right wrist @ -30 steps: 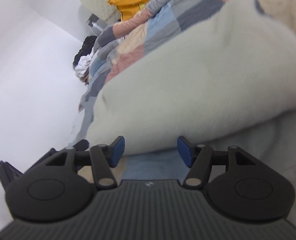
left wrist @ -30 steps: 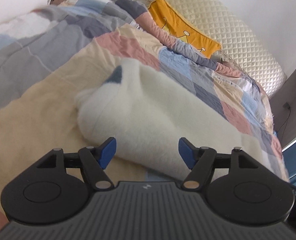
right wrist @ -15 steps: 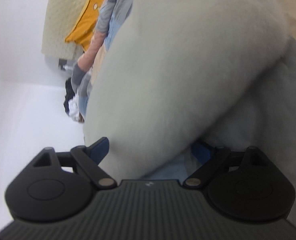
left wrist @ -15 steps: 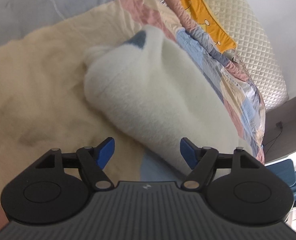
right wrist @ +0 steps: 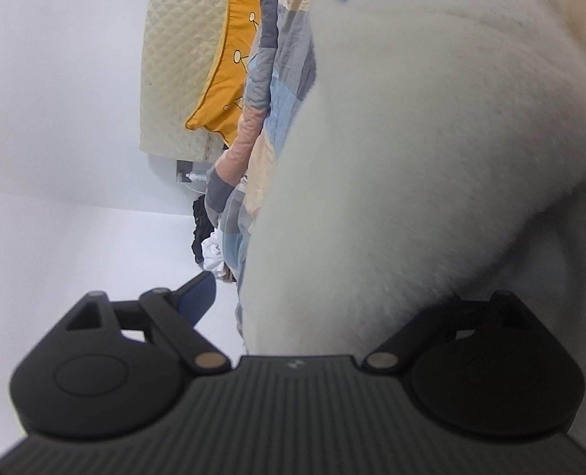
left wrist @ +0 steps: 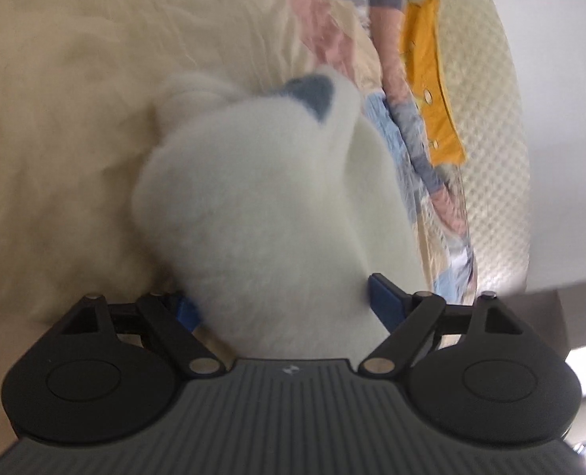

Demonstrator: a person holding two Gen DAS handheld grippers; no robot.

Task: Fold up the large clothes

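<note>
A thick, fluffy white garment (left wrist: 261, 206) lies folded in a bundle on the bed, with a small grey-blue patch (left wrist: 312, 93) at its far end. My left gripper (left wrist: 285, 304) is open, its blue fingertips (left wrist: 384, 301) on either side of the near end of the bundle. In the right wrist view the same white garment (right wrist: 411, 158) fills the frame. My right gripper (right wrist: 316, 308) is open around it; the left blue pad (right wrist: 198, 297) shows, the right pad is hidden behind the fleece.
The bed is covered by a patchwork quilt (left wrist: 324, 19) and a cream blanket (left wrist: 55, 99). A quilted cream headboard (left wrist: 491, 118) with an orange pillow (right wrist: 229, 71) stands beyond. A pile of dark and white clothes (right wrist: 208, 237) lies by the white wall.
Both grippers have moved forward and turned, so the white bundle now sits between their open fingers. The bundle looks larger and closer in both views.
</note>
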